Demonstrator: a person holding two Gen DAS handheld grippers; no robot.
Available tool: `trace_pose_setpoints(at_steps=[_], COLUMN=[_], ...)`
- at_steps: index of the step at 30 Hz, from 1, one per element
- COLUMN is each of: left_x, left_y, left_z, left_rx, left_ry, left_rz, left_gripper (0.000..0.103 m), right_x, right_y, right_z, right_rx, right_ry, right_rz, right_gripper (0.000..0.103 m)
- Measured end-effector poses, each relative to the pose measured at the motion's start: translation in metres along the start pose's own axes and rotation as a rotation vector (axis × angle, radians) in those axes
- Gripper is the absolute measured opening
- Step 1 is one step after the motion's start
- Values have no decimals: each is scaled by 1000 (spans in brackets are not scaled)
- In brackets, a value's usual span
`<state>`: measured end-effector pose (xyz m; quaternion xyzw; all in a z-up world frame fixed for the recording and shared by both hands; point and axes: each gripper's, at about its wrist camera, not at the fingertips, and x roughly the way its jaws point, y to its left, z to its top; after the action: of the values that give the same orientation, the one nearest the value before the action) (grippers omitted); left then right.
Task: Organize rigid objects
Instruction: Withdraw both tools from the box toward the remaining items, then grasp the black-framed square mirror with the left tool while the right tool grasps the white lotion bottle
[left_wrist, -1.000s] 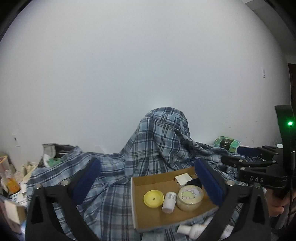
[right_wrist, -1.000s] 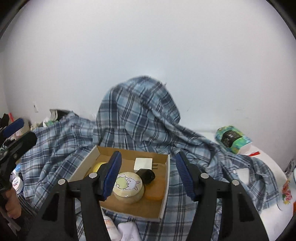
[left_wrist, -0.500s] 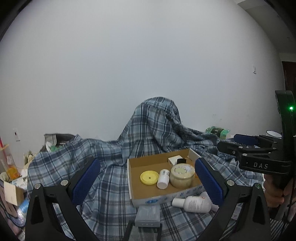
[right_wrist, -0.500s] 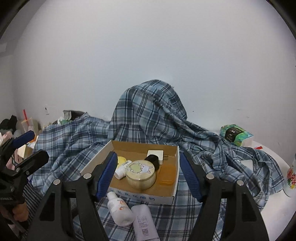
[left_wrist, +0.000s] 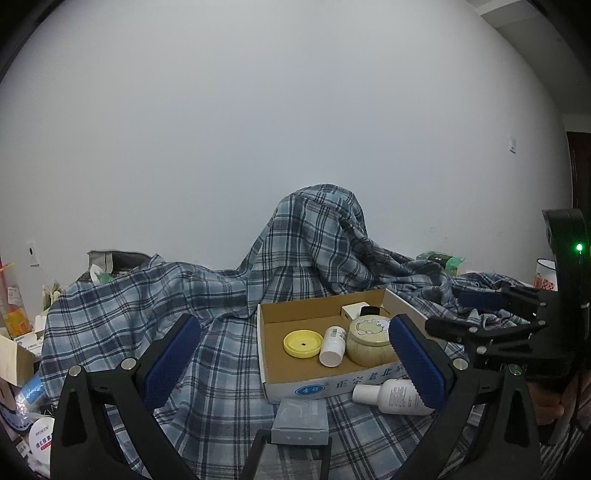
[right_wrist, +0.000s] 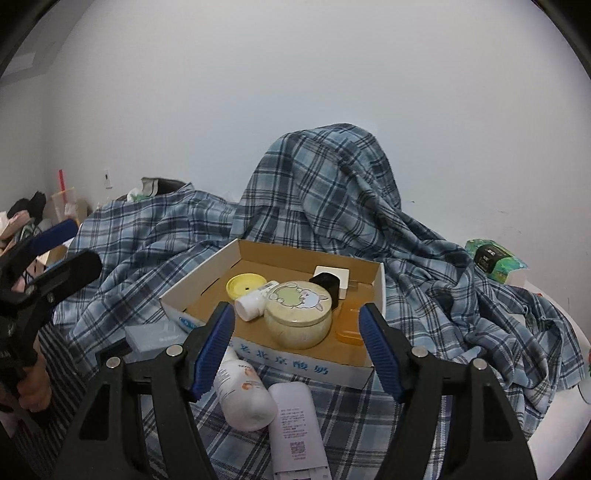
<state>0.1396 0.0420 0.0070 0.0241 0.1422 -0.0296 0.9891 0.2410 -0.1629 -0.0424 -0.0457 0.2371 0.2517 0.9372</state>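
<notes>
- Both grippers hang with jaws apart and nothing between them: the left gripper (left_wrist: 291, 363) wide, the right gripper (right_wrist: 297, 347) at a middling gap.
- Just beyond them, a white bottle (right_wrist: 242, 393), a pale tube (right_wrist: 297, 424) and a grey box (left_wrist: 300, 421) lie on the plaid cloth (right_wrist: 147, 243).
- Behind those, the cardboard box (right_wrist: 273, 356) holds a round tin (right_wrist: 298, 314) and other small items.
- Farthest, the cloth humps up against a bare white wall (left_wrist: 295, 110).

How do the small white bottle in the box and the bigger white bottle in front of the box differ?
The small bottle lies inside the cardboard box, leaning against the round tin; the big bottle lies outside, on the plaid cloth. The small bottle is short and slim; the big bottle is longer and fatter, with orange print. Both are white and lie on their sides.
</notes>
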Motion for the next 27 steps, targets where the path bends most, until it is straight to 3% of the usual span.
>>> trace_pose_setpoints(at_steps=[6, 10, 14, 19, 23, 26, 27], left_x=[6, 18, 30, 32, 33, 29, 29], left_y=[5, 17, 30, 29, 27, 25, 23], left_z=[-1, -4, -7, -13, -20, -19, -18], left_rx=[-27, -82, -119, -42, -21, -14, 0], left_ry=[45, 121, 222, 275, 299, 278, 276], left_rz=[-2, 37, 64, 79, 59, 23, 12], left_gripper=[103, 101, 93, 87, 87, 86, 79], right_x=[0, -1, -1, -1, 8, 17, 20], right_y=[-1, -3, -4, -2, 1, 7, 9], right_z=[0, 1, 2, 2, -2, -6, -8], right_rx=[5, 13, 12, 6, -1, -35, -41], right_ry=[4, 8, 8, 18, 89, 134, 152], right_rz=[-2, 5, 5, 20, 87, 103, 127], right_gripper=[70, 70, 70, 70, 70, 64, 61])
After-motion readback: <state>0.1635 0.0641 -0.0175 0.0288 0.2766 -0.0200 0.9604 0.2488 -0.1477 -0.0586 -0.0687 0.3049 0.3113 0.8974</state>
